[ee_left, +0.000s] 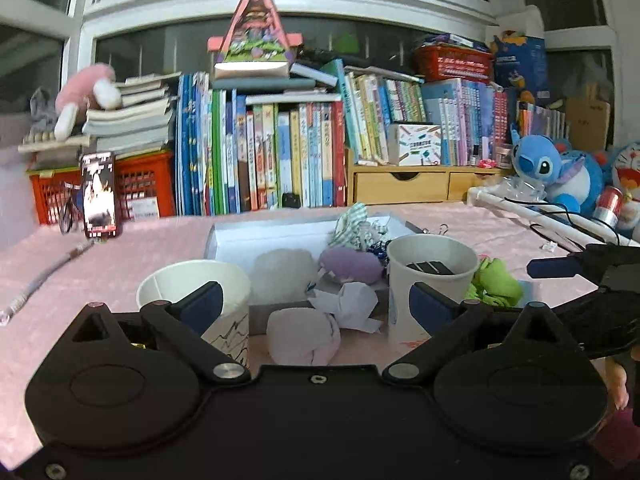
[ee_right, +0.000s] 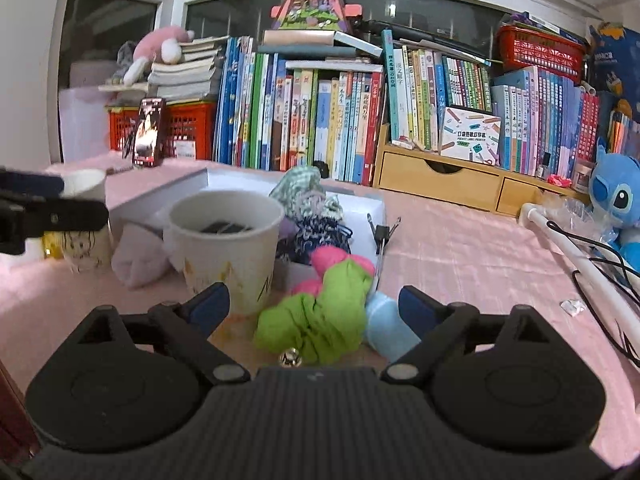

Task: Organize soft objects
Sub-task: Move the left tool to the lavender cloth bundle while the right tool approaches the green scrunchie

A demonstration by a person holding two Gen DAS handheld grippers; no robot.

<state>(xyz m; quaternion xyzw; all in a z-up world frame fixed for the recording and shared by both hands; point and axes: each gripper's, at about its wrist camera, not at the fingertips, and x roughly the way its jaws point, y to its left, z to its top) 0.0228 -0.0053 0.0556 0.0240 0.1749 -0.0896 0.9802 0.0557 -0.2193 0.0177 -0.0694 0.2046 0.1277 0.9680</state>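
We see a crumpled lime-green cloth (ee_right: 316, 330) near our spread, empty right gripper (ee_right: 314, 306), a pale pink rolled bundle (ee_left: 303, 336) before our spread, empty left gripper (ee_left: 316, 306)

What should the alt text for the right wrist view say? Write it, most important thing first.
The open right gripper hovers low over a pink tablecloth, its fingers either side of a crumpled green cloth with a pale blue object beside it. A paper cup stands front left before a white box of fabric pieces; bookshelves fill the background.
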